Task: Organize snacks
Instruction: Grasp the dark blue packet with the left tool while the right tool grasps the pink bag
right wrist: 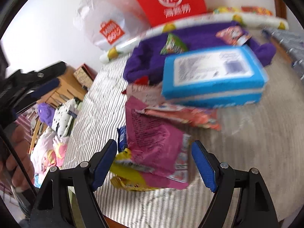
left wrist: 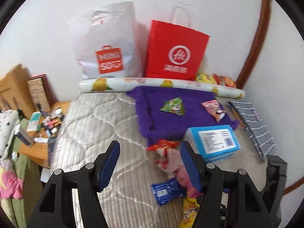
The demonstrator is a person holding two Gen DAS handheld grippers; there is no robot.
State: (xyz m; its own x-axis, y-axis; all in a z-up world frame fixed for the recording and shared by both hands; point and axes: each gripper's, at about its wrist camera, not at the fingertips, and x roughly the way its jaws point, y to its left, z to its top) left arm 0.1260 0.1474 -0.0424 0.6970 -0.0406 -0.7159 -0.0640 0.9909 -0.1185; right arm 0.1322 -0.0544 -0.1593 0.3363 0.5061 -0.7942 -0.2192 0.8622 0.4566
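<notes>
Both tongs stand apart, gripping nothing. The right gripper [right wrist: 153,163] straddles the pink packet [right wrist: 152,142] just below the blue box [right wrist: 214,76]. Lower squarely, pinch that packet alone

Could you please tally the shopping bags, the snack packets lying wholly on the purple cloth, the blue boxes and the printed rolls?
Shopping bags: 2 (white plastic bag, red paper bag)
Snack packets on the purple cloth: 2 (green packet, pink packet)
Blue boxes: 1 (blue box)
Printed rolls: 1 (fruit-print roll)
Total: 6
</notes>
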